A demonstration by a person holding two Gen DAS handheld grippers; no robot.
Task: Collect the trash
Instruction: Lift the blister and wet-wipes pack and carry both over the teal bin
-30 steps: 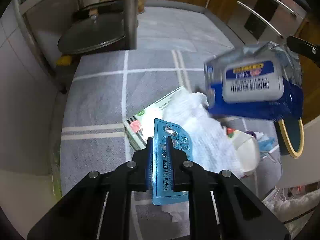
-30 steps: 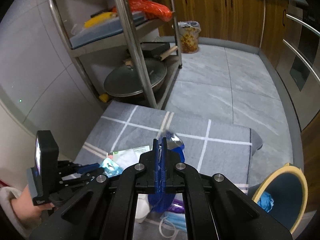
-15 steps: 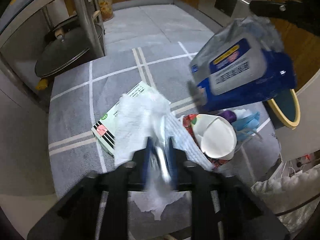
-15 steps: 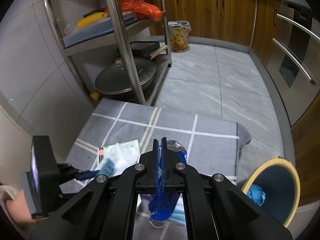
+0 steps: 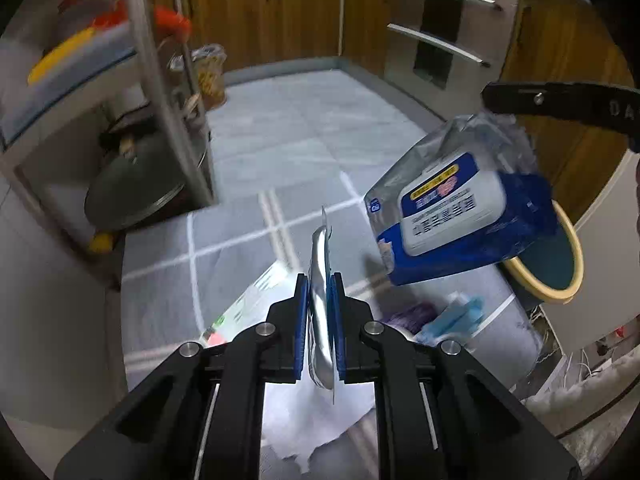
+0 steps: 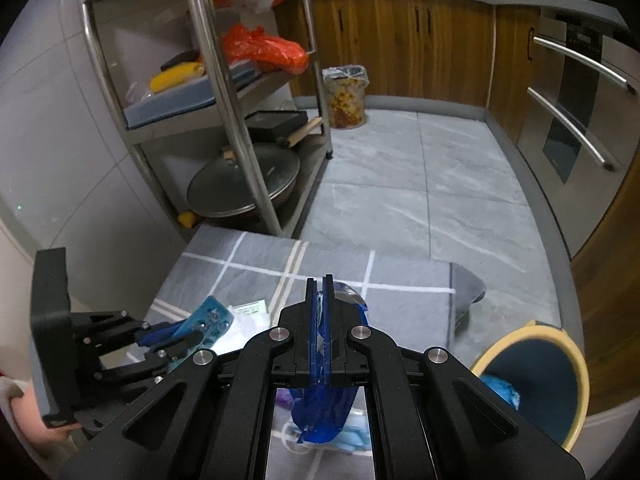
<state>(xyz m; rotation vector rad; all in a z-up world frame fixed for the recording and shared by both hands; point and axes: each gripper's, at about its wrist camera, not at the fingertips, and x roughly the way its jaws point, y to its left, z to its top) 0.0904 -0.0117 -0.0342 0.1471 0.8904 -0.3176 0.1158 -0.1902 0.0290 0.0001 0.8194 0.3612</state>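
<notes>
My left gripper (image 5: 320,286) is shut on a foil blister pack (image 5: 321,312), seen edge-on and lifted off the mat; from the right wrist view its teal face (image 6: 210,318) shows in that left gripper (image 6: 182,332). My right gripper (image 6: 319,292) is shut on a blue wet-wipe packet (image 6: 322,416) that hangs below it. In the left wrist view that packet (image 5: 460,208) hangs in the air just in front of the yellow-rimmed bin (image 5: 560,260). The bin (image 6: 538,384) stands at the lower right with blue trash inside. A white tissue (image 5: 316,424), a paper box (image 5: 256,296) and a blue face mask (image 5: 456,316) lie on the mat.
A grey mat (image 6: 256,264) with white lines covers the floor. A steel rack (image 6: 224,92) holds a pan lid, orange bags and yellow items at the left. Wooden cabinets (image 6: 404,48) and an oven (image 6: 576,108) line the back and right. A lined bin (image 6: 346,96) stands far back.
Both grippers rose from the mat. The left one lifted the blister pack clear of the tissue and rolled it edge-on. The right one carried the wipe packet toward the yellow-rimmed bin.
</notes>
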